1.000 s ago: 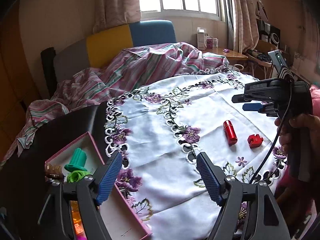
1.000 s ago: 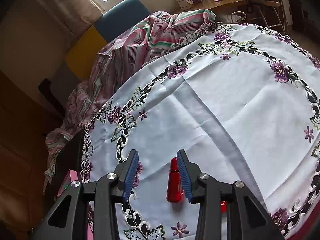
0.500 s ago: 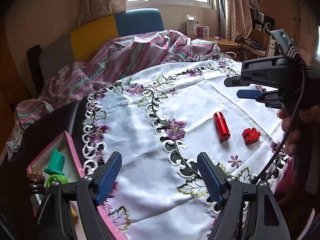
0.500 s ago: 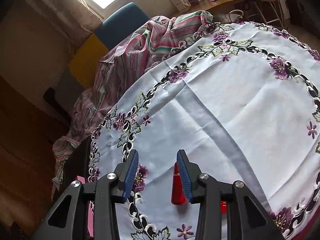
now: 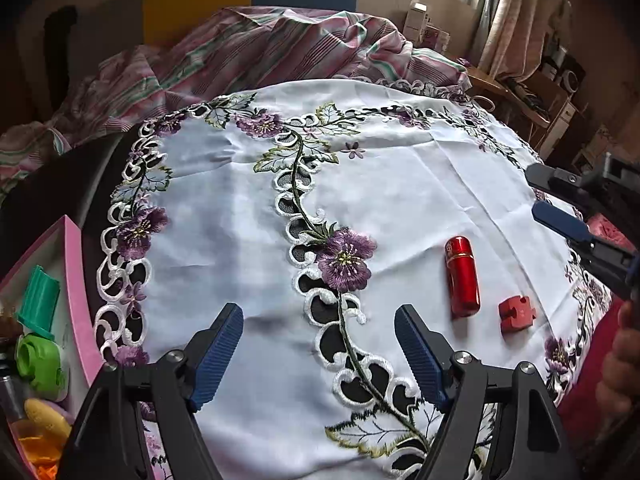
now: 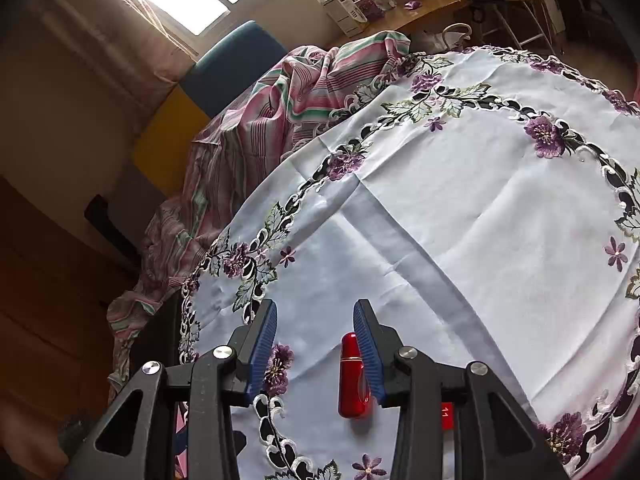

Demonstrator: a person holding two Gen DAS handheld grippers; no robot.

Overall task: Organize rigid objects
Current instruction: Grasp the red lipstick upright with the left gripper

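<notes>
Two red items lie near the counter's right edge: red cylinder (image 5: 462, 276) and red block (image 5: 516, 313) just beside it. Left gripper (image 5: 319, 354), jaws wide and empty, has dropped closer to the tablecloth (image 5: 400, 184). Right gripper (image 6: 315, 344) hovers half-open, unchanged, holding nothing.

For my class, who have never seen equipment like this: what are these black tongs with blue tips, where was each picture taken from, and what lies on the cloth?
No robot here: a person holds one pair of tongs in each hand, each carrying a wide-angle camera that looks along its two fingers.

The left camera shows the left tongs open and empty above the embroidered tablecloth. On the cloth lie a red tube and a small red block. A pink box of small items sits at the left edge. The right tongs reach in from the right.

The right camera shows the right tongs open, empty, above the tube.
</notes>
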